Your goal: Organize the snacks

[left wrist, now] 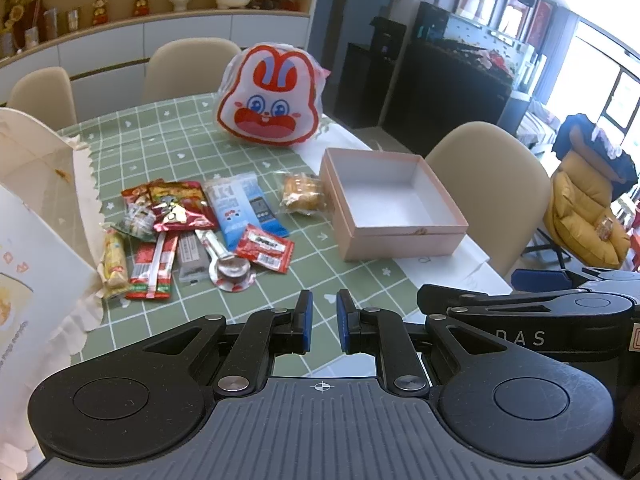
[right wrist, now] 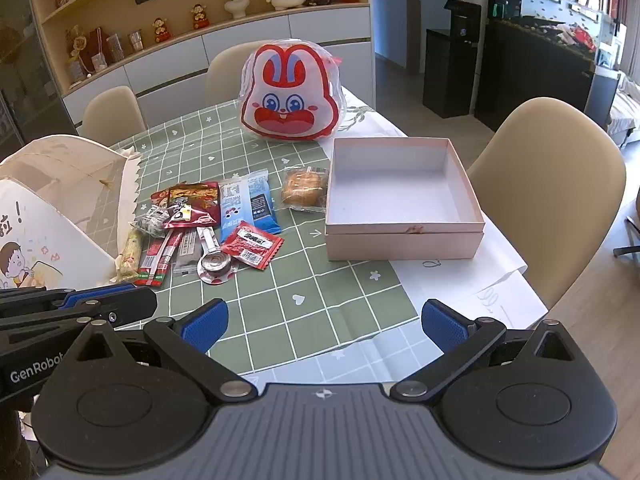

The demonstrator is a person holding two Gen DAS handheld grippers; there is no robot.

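Snack sorting is only just getting under way on a green-checked worktop [right wrist: 280,312]: a pink box [right wrist: 404,246] is sitting open and bare inside, while every snack in view is lying outside it. A wrapped pastry [right wrist: 302,192] is resting just beside the box's left wall, and further left a loose pile is spreading out — a blue packet [right wrist: 248,204], a small red sachet [right wrist: 252,245], a silver-foil snack [right wrist: 214,262], red sticks [right wrist: 158,258] and a dark red bag [right wrist: 192,204] overlapping one another. By this showing, nothing is packed yet and the whole pile is waiting to go in. The right gripper [right wrist: 324,322] is hovering over the near part of the worktop with its jaws spread wide and holding nothing; the left gripper [left wrist: 324,322] is hanging beside it with its jaws nearly together, a narrow gap showing between the blue pads and nothing caught in it. A rabbit-face bag [right wrist: 290,92] is standing at the far side, well apart from the pile. Open cloth is lying between the grippers and the snacks, giving a free approach. A tall paper bag [right wrist: 52,216] is crowding the pile's left flank, touching or nearly touching the outermost wrapper, and the box is sitting near the worktop's right edge, with a beige chair [right wrist: 556,184] just beyond.
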